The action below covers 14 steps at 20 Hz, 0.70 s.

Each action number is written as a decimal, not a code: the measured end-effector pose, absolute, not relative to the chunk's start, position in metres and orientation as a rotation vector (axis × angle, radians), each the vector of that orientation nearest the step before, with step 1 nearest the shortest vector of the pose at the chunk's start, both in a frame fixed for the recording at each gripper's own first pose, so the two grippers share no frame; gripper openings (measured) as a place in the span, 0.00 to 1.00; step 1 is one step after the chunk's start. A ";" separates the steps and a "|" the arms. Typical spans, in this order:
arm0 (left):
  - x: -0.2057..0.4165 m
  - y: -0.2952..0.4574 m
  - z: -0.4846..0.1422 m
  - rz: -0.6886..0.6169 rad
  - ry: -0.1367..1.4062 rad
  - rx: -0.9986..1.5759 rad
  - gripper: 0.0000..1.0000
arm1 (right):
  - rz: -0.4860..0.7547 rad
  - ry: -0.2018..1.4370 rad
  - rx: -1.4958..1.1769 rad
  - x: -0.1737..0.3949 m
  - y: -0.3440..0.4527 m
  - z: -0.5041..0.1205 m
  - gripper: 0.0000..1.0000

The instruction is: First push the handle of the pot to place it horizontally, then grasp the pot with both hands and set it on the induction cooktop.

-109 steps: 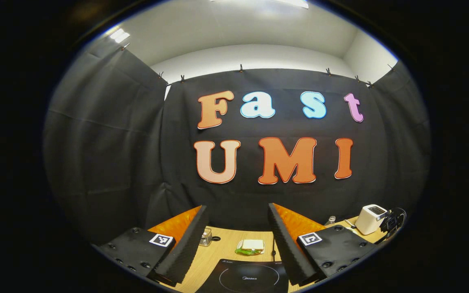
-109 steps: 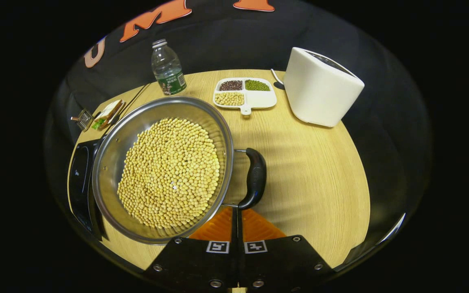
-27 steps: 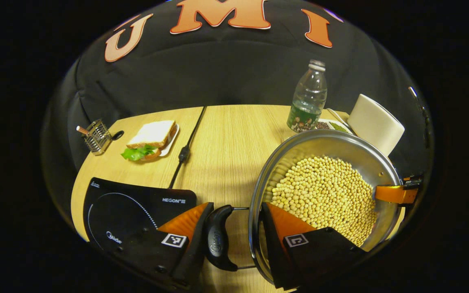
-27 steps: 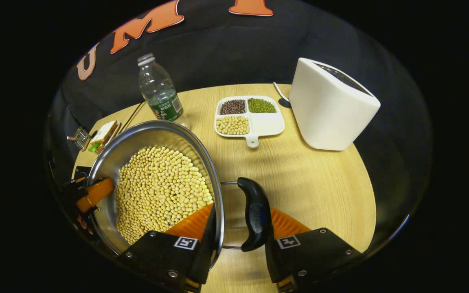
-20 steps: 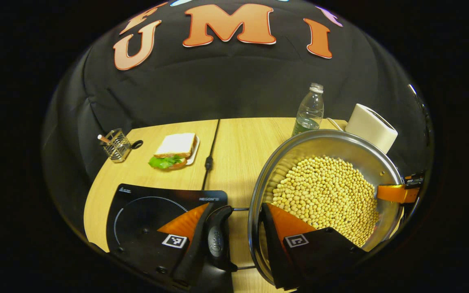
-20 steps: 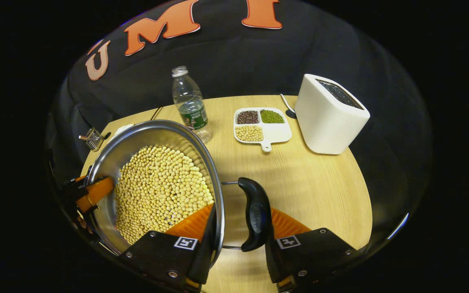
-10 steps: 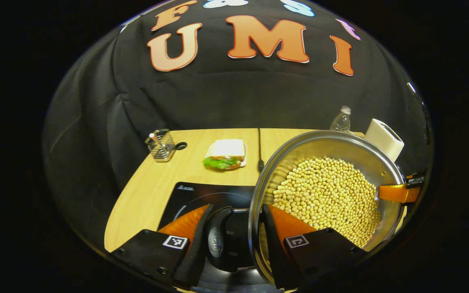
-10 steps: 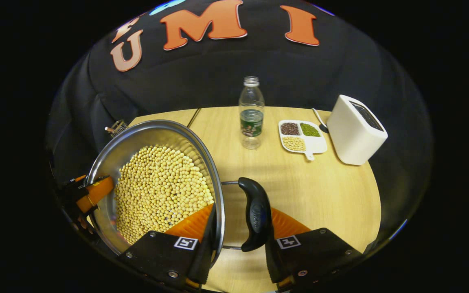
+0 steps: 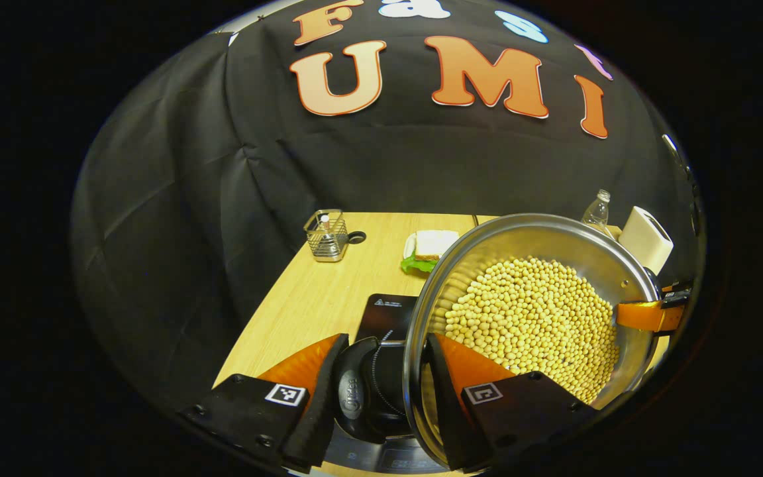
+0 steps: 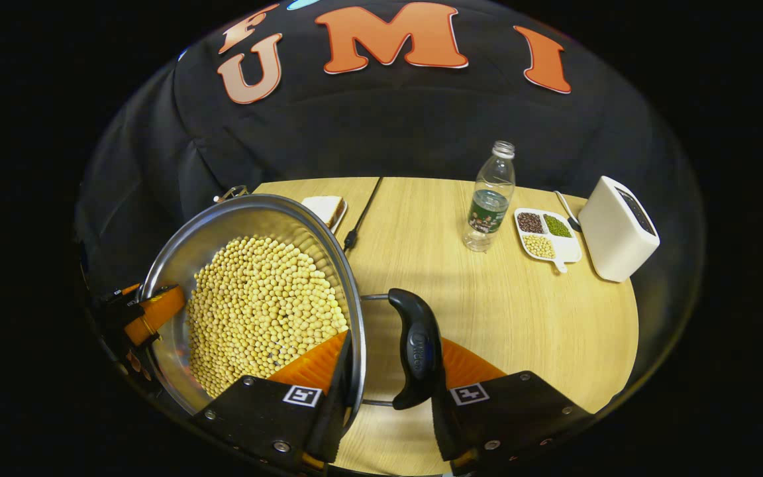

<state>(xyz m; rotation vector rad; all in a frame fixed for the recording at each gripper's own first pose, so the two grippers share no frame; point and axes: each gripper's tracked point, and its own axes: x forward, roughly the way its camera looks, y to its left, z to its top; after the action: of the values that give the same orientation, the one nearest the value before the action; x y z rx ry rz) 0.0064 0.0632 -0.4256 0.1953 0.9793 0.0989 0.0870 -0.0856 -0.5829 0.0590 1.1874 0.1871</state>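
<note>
In the left gripper view, the left tool (image 9: 376, 387) is clamping one black handle (image 9: 353, 391) and the rim of the steel pot (image 9: 603, 262), which is sitting over the induction cooktop (image 9: 381, 311). In the right gripper view, the right tool (image 10: 388, 381) is gripping the opposite handle (image 10: 416, 348) and rim likewise. Soybeans (image 10: 259, 311) are filling the pot. Farther off on the surface (image 10: 520, 311), a bottle (image 10: 489, 199), divided dish (image 10: 547, 235) and white toaster (image 10: 616, 228) are standing toward its far right edge.

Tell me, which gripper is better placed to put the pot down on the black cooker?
Left, probably. The left gripper, clamping the pot by one handle, has the cooktop right below it. The right gripper, at the other handle, hangs over bare table.
</note>
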 end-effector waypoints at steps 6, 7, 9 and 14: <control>0.004 0.087 -0.422 0.135 0.976 0.184 0.72 | 0.212 1.183 0.043 0.090 -0.076 -0.594 0.56; 0.004 0.091 -0.423 0.142 0.978 0.183 0.72 | 0.214 1.186 0.045 0.091 -0.078 -0.591 0.51; 0.000 0.101 -0.426 0.154 0.984 0.179 0.72 | 0.217 1.190 0.048 0.094 -0.081 -0.587 0.51; 0.005 0.099 -0.433 0.160 0.996 0.185 0.69 | 0.216 1.209 0.047 0.095 -0.080 -0.587 0.56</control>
<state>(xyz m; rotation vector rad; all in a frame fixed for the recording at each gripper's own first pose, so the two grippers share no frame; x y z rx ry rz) 0.0049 0.0992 -0.4334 0.1850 0.9960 0.1604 0.0948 -0.0803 -0.5872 0.0467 1.2095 0.2155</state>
